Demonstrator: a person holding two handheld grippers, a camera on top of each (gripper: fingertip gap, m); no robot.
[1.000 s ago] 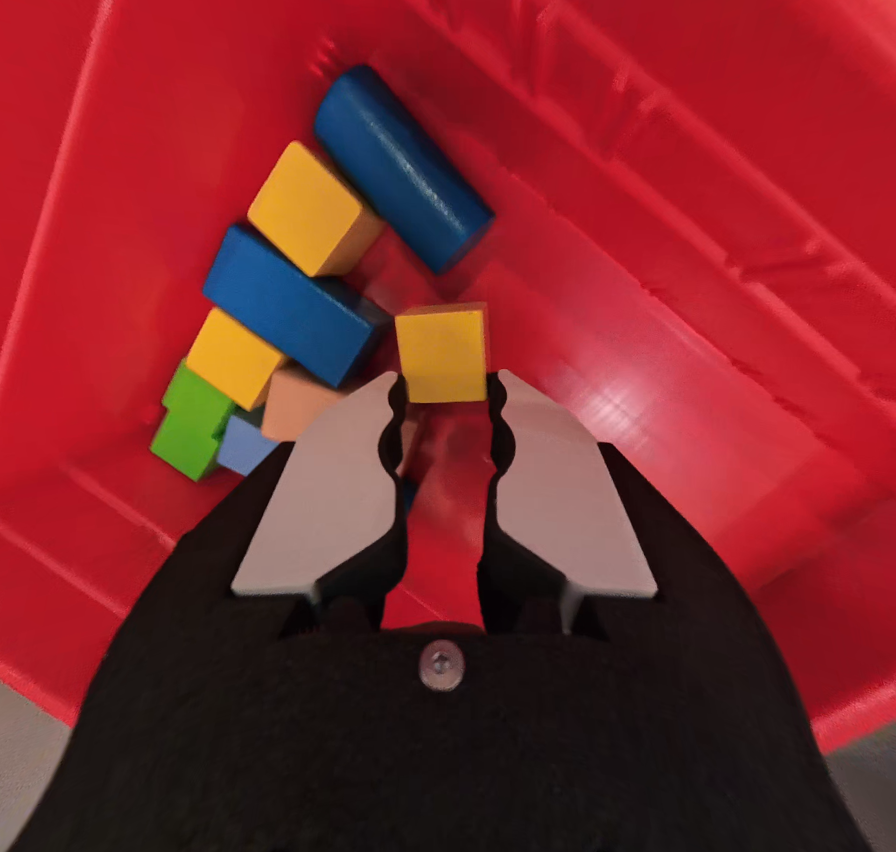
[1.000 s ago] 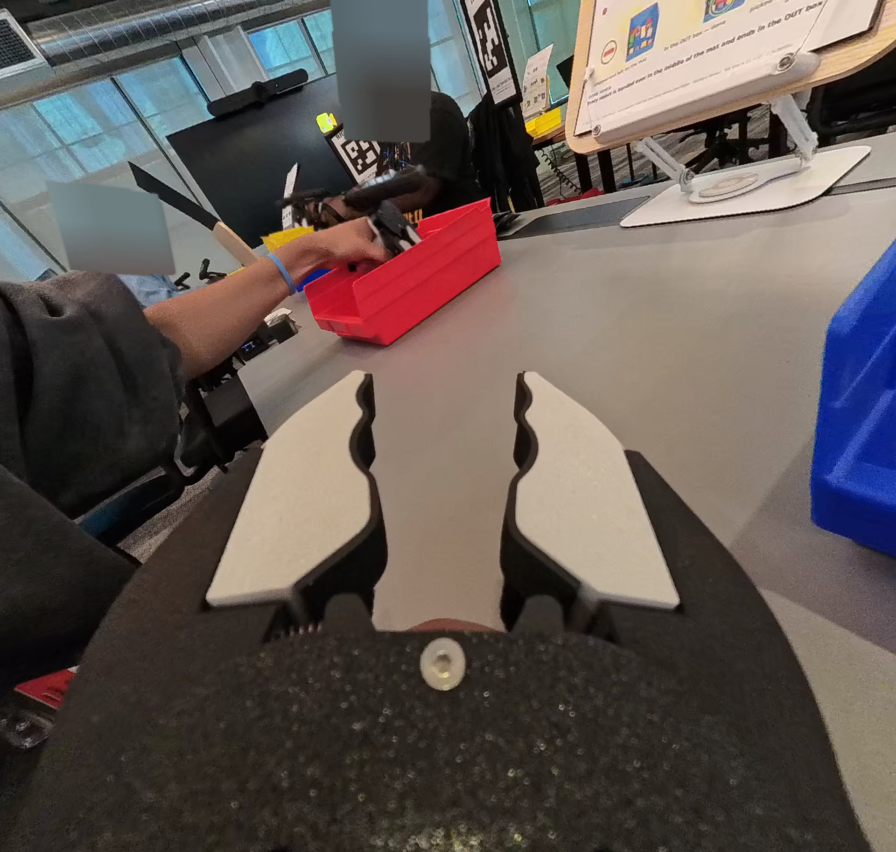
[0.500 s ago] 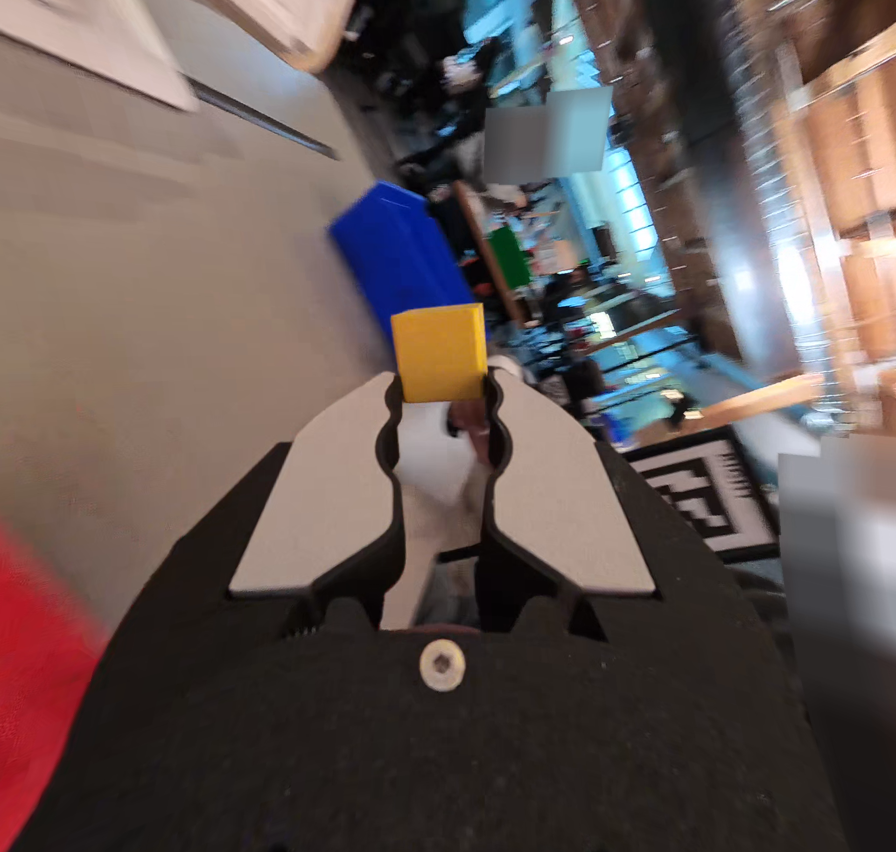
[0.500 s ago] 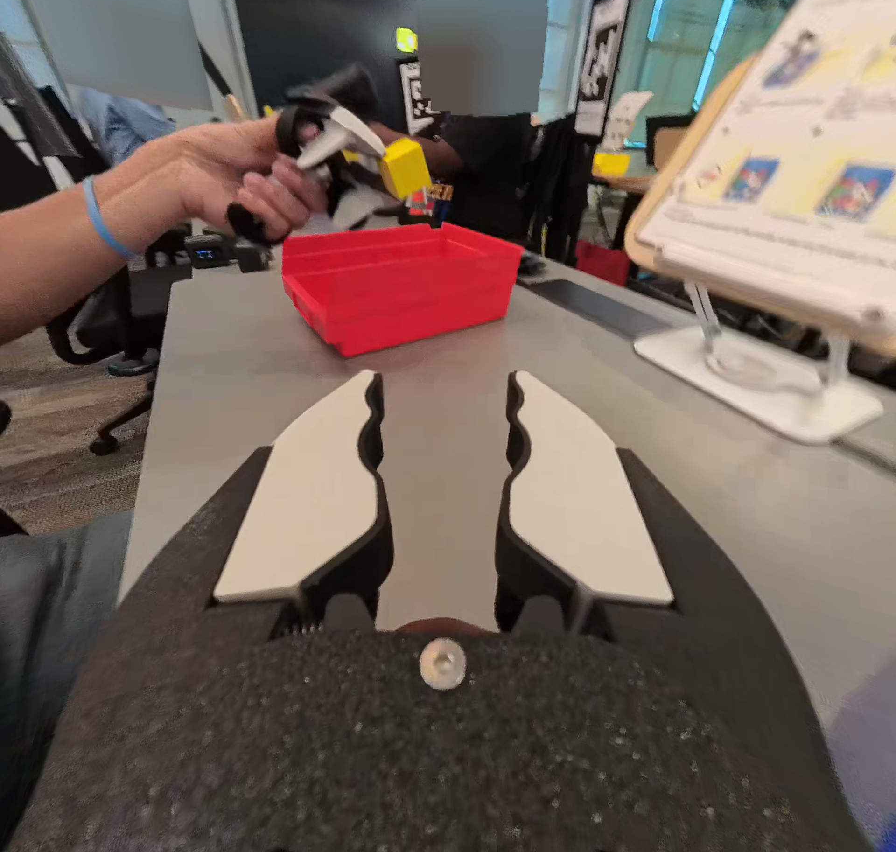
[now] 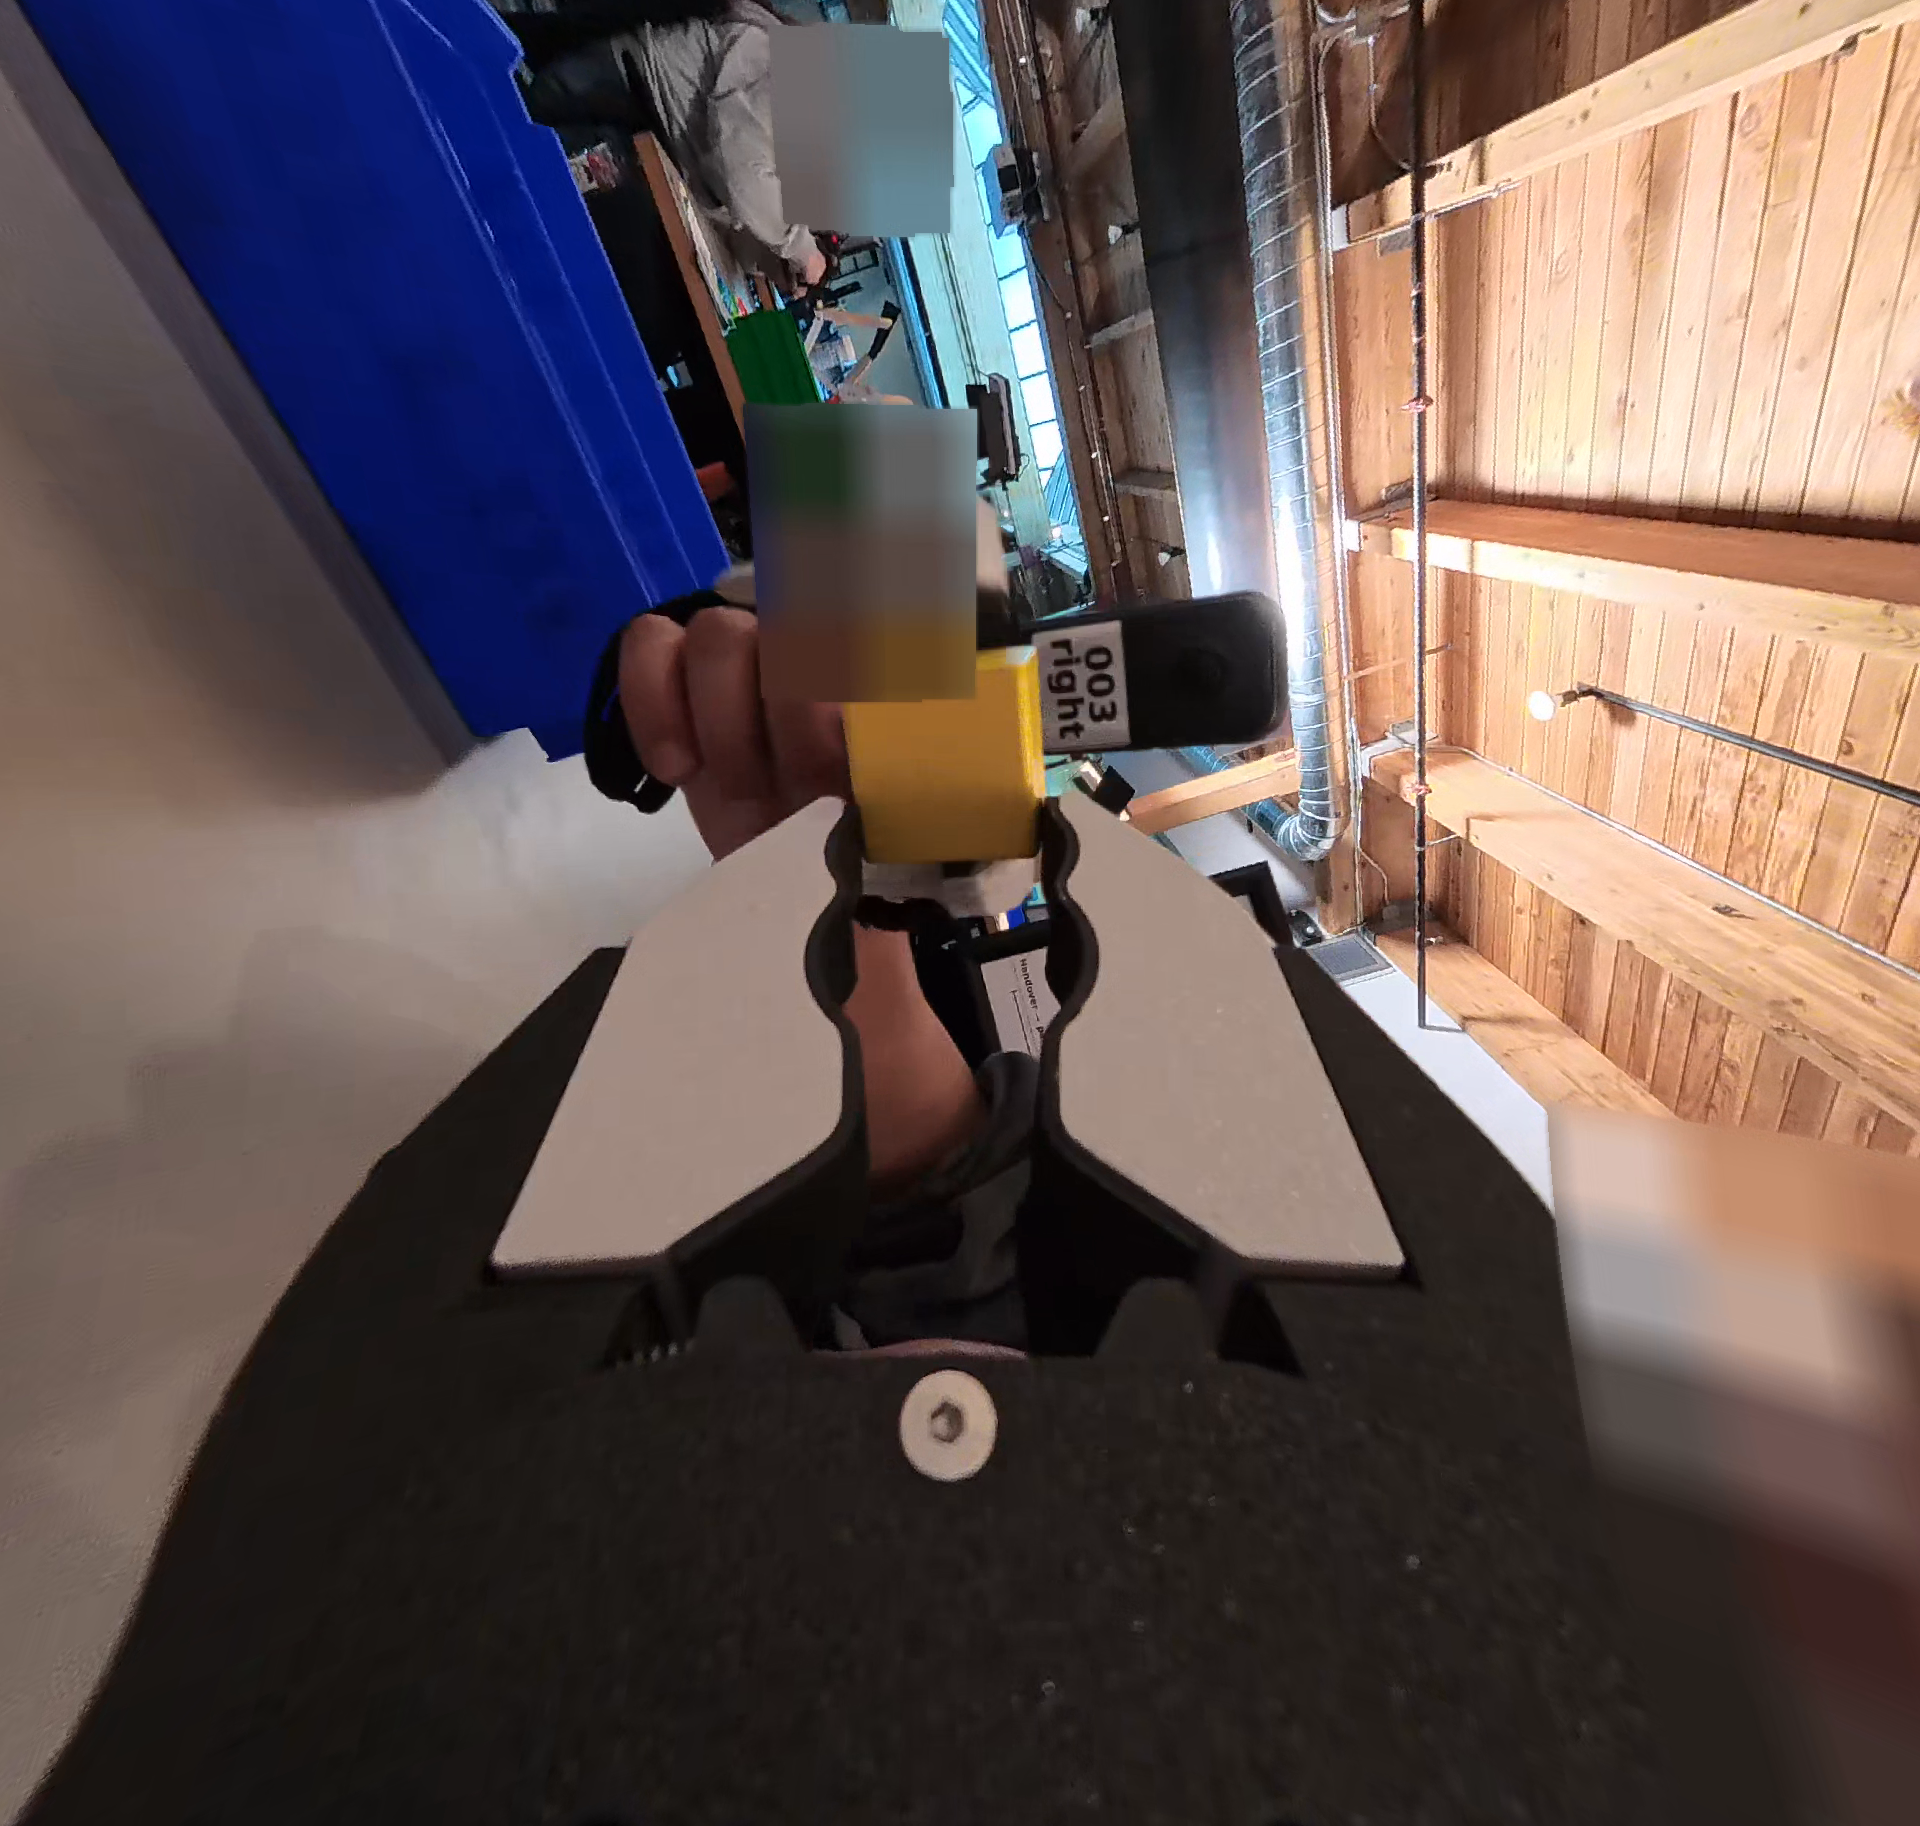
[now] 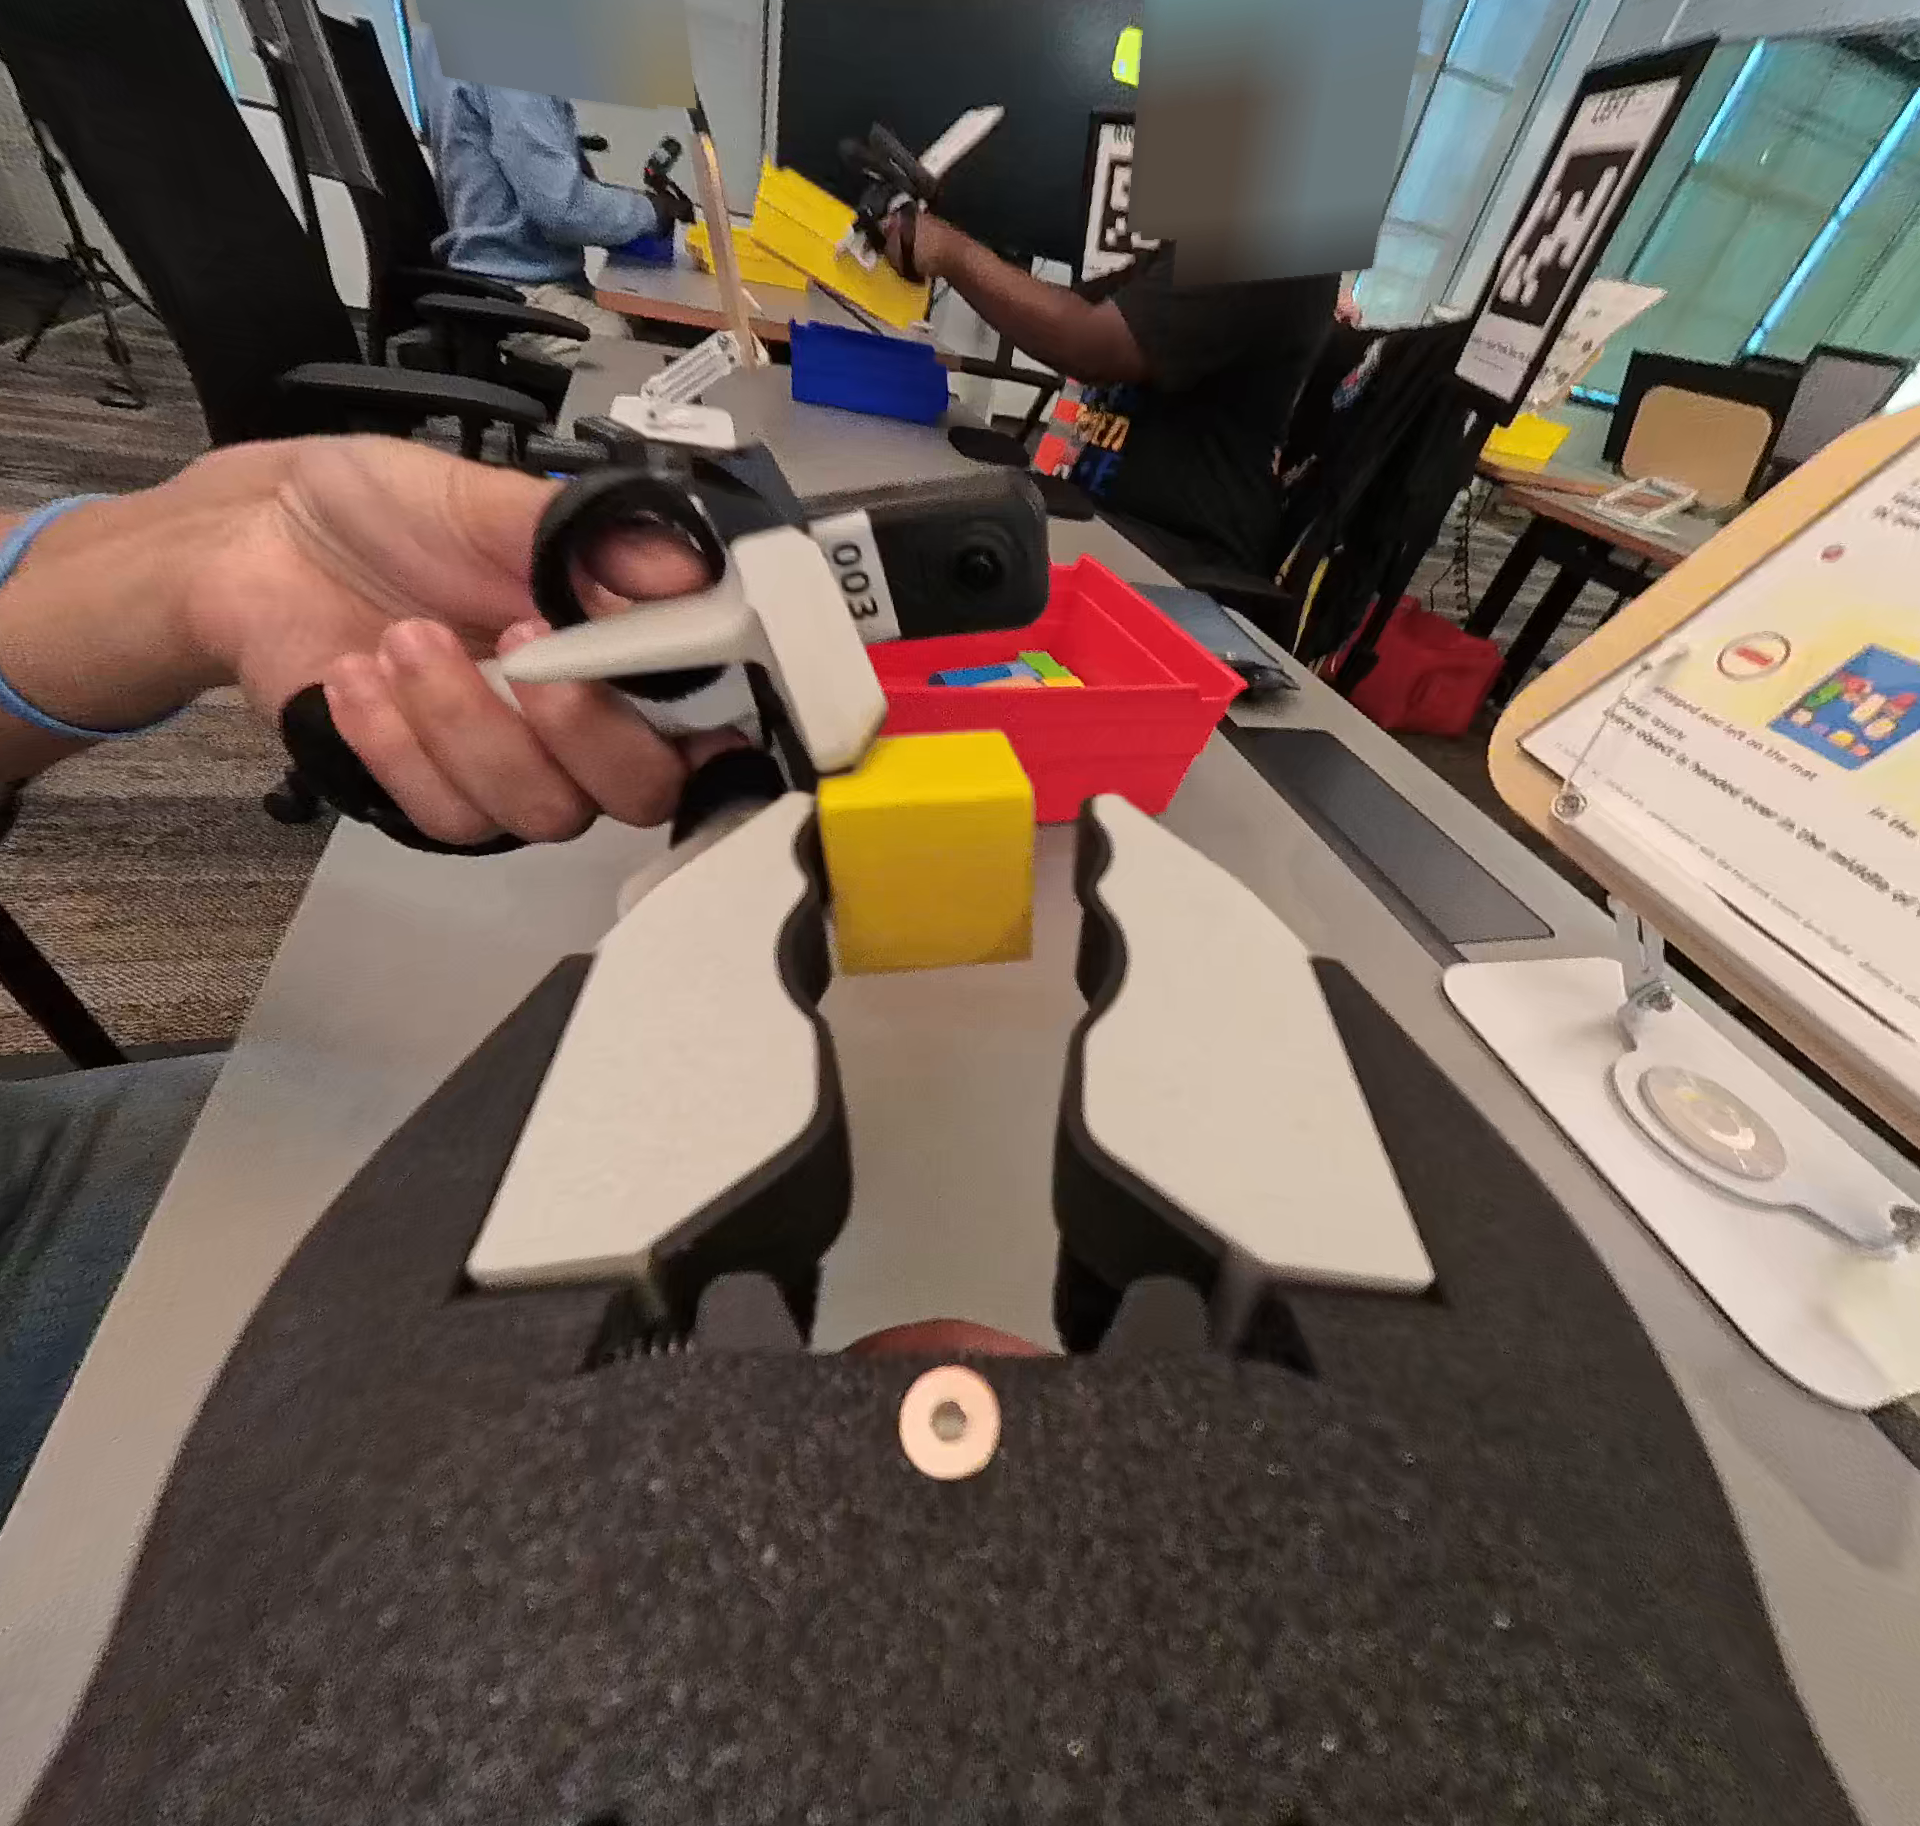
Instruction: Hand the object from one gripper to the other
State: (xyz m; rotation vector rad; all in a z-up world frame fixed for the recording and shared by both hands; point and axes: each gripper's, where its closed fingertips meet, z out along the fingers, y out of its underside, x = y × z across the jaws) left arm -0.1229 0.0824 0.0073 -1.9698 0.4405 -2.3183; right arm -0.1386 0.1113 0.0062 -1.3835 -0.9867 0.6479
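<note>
A yellow block is clamped at the tips of my left gripper, held in the air above the grey table. In the right wrist view the same yellow block sits between the tips of my right gripper, which is open. The block lies against the right gripper's left finger, with a gap at its right finger. The left gripper's white finger presses the block from above, held by a hand. The right gripper's camera shows just behind the block.
A red bin with several coloured blocks stands on the table behind the handover point. A blue bin stands at the other side. A tilted instruction board on a white base is at the right. People work at tables behind.
My left gripper lifted the yellow block out of the red bin and carried it to the right gripper. The right gripper turned toward it; the block now sits between its open fingers.
</note>
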